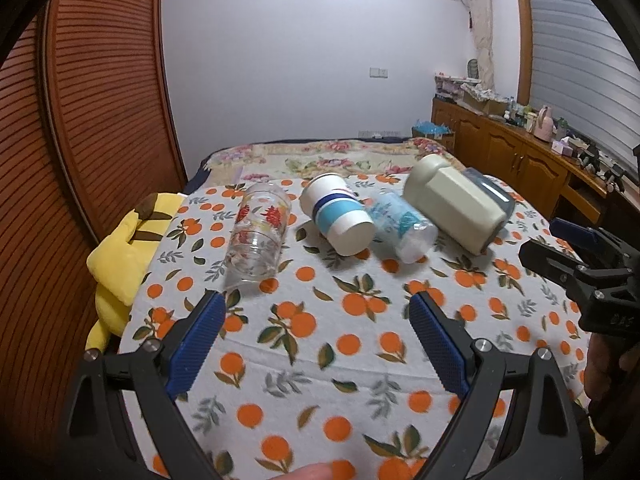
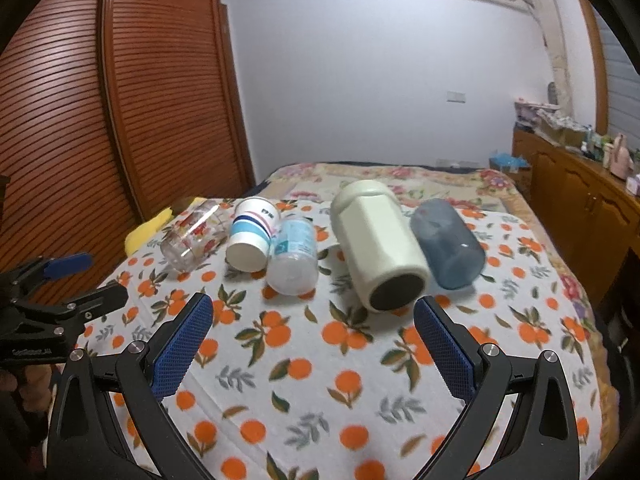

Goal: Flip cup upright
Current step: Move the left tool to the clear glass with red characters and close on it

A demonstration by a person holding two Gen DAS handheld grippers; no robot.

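Several cups lie on their sides in a row on an orange-print cloth (image 1: 320,344): a clear glass with red flowers (image 1: 258,232) (image 2: 190,236), a white paper cup with blue bands (image 1: 338,216) (image 2: 252,234), a clear plastic cup with blue print (image 1: 402,226) (image 2: 294,256), a cream mug (image 1: 452,204) (image 2: 380,244) and a blue-grey cup (image 2: 448,244). My left gripper (image 1: 316,308) is open and empty, short of the glass and paper cup. My right gripper (image 2: 312,312) is open and empty, just in front of the cream mug and plastic cup.
A yellow plush toy (image 1: 124,248) lies at the cloth's left edge. A brown slatted wardrobe (image 1: 88,120) stands on the left. A wooden sideboard (image 1: 512,152) with clutter runs along the right. A floral bedspread (image 1: 320,160) lies behind the cups.
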